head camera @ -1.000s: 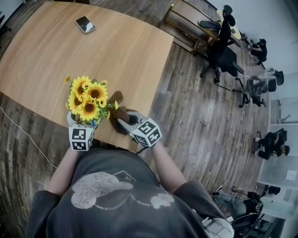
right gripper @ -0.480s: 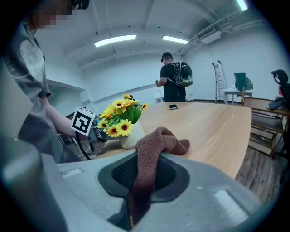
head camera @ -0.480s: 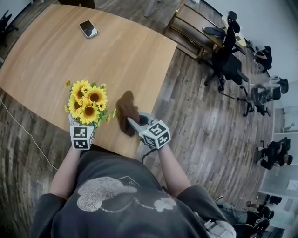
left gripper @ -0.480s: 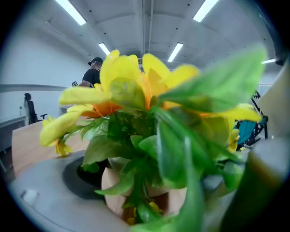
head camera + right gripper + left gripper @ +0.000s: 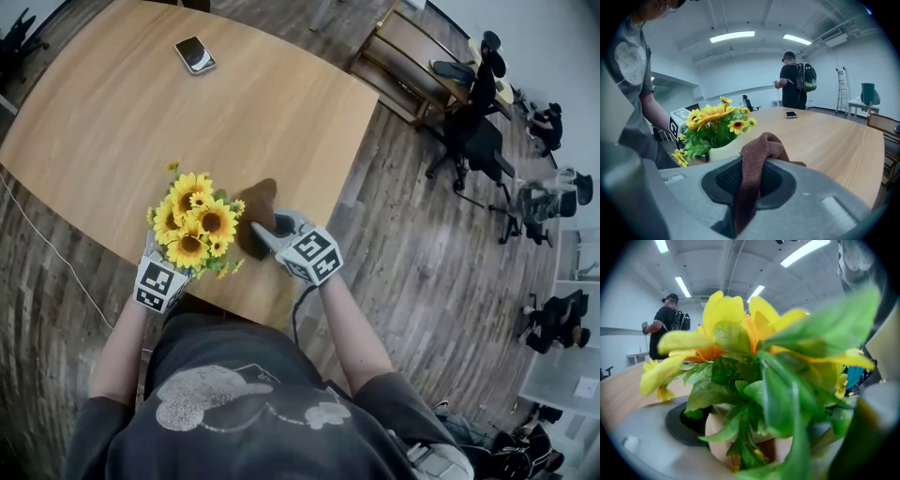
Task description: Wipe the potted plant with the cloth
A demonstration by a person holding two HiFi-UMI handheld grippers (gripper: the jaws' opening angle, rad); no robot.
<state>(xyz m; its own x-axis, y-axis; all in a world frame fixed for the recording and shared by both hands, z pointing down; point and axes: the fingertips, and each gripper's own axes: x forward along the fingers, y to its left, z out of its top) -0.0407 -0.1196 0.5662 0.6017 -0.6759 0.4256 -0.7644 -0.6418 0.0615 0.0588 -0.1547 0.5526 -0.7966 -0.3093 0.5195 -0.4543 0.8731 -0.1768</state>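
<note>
The potted plant, yellow sunflowers over green leaves in a pale pot, stands near the table's front edge and leans to the right. My left gripper holds it from the near side, its jaws wide around the pot. Leaves hide most of the pot and the right jaw. My right gripper is shut on the brown cloth, which hangs just right of the flowers without clearly touching them. In the right gripper view the cloth is bunched between the jaws, with the plant ahead to the left.
A phone lies at the far side of the wooden table. Beyond the table's right edge are a wooden bench and office chairs on a plank floor. A person with a backpack stands behind the table.
The right gripper pulled the cloth off the plant's side to the right and now holds it higher, close beside the flowers. The plant has tipped rightward with the left gripper.
</note>
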